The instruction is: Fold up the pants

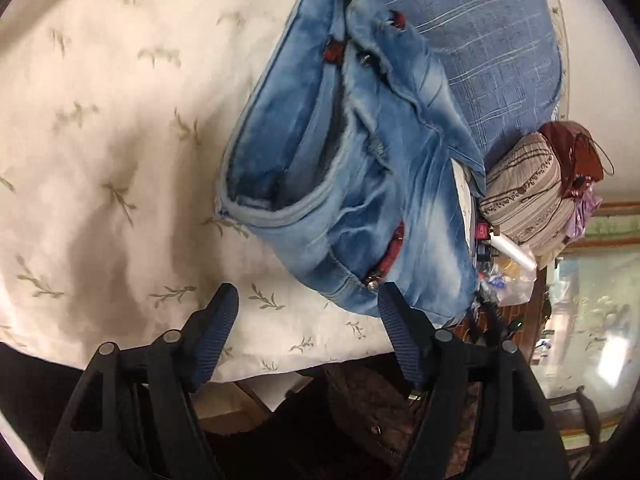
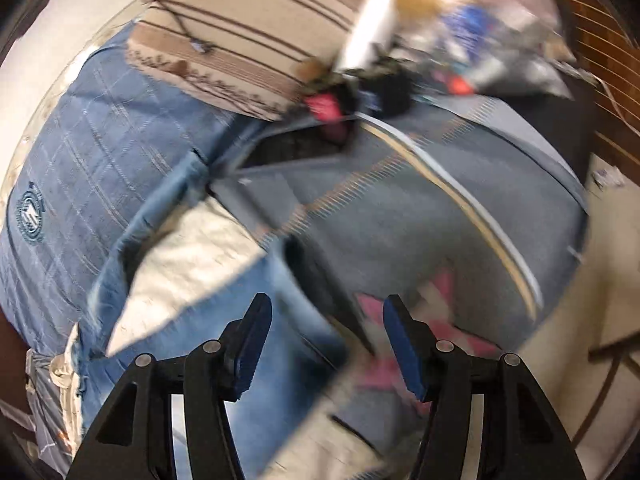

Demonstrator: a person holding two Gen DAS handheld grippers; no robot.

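Jeans [image 1: 340,168] whole (left view only)

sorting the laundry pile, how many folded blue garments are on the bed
2: folded light-wash jeans on the leaf-print sheet ahead of the left gripper, and a blue checked garment behind them. More may be hidden.

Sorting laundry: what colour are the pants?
Faded light-blue denim pants, clearest in the left wrist view.

One pair of jeans [image 1: 352,184] at about 12 o'clock, one blue checked pillow [image 1: 480,40] at 1, one striped bundle [image 1: 524,196] at 3, two grippers.
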